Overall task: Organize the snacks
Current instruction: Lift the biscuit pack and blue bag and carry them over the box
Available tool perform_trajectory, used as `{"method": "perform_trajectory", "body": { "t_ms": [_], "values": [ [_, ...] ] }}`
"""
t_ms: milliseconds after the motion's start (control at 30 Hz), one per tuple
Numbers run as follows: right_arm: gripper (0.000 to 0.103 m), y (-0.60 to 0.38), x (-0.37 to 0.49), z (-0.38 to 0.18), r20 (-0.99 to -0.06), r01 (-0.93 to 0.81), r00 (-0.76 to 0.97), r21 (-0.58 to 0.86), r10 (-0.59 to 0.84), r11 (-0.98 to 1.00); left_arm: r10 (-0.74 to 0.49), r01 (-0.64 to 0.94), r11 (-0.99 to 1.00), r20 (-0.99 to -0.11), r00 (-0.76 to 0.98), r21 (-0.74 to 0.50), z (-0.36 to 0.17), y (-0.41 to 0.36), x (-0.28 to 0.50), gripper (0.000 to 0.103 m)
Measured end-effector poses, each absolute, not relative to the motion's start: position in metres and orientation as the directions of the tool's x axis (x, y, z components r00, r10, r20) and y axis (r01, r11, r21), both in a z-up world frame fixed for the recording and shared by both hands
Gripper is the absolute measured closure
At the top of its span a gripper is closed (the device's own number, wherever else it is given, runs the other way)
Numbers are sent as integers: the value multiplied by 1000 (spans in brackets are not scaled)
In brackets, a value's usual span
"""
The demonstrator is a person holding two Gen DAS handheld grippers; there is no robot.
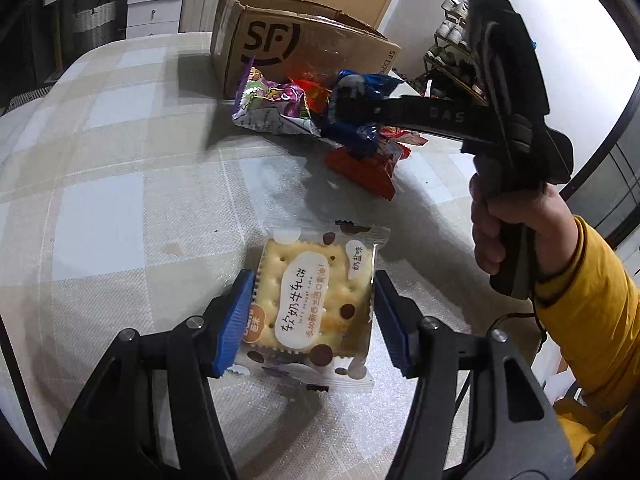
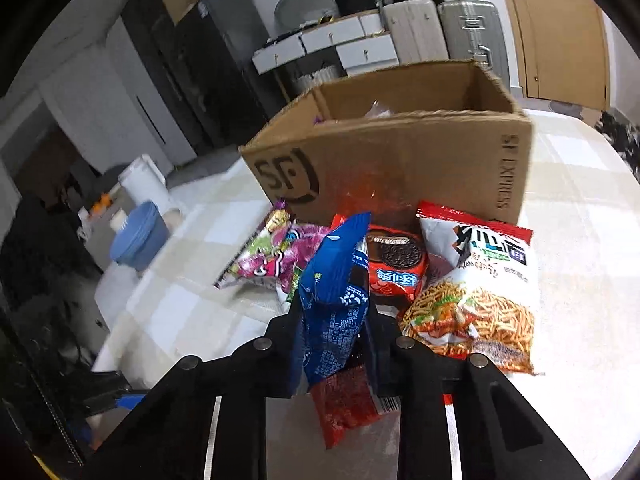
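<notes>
On the checked tablecloth (image 1: 120, 184), snacks lie before the box (image 2: 400, 160). Left gripper (image 1: 316, 312) clamps a cracker pack (image 1: 316, 304) between its fingers; right gripper (image 2: 340, 320) pinches a blue packet (image 2: 332, 300).

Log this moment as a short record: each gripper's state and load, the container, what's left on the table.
left gripper: jaws on either side of a cracker packet; left pad at its edge, right pad's contact unclear
right gripper: shut on a blue snack bag
container: open SF cardboard box, upright on the checked tablecloth
loose snacks: purple bag, red Oreo packet, noodle snack bag, red packet under the right gripper
place: all lie in front of the box
</notes>
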State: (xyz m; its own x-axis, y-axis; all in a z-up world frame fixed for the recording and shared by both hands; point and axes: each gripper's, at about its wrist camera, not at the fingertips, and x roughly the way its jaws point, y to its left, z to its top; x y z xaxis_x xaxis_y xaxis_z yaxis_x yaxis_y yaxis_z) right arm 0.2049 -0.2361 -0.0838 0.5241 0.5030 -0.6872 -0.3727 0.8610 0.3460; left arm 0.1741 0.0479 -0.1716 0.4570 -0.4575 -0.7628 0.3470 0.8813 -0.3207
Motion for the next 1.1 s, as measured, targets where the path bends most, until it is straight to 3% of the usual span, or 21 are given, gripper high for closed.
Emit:
{"method": "perform_trajectory", "body": {
  "t_ms": [533, 767, 1100],
  "values": [
    [79, -287, 96, 2, -479, -440, 632, 425, 609, 791, -443, 327, 894, -707, 552, -306, -123, 39, 140, 47],
    [79, -301, 42, 17, -465, -463, 666, 354, 583, 812, -404, 321, 913, -675, 617, -253, -93, 19, 118, 47],
    [79, -323, -5, 8, -460, -422, 693, 366, 555, 830, -334, 289, 941, -627, 704, -176, -59, 8, 86, 47]
  ]
}}
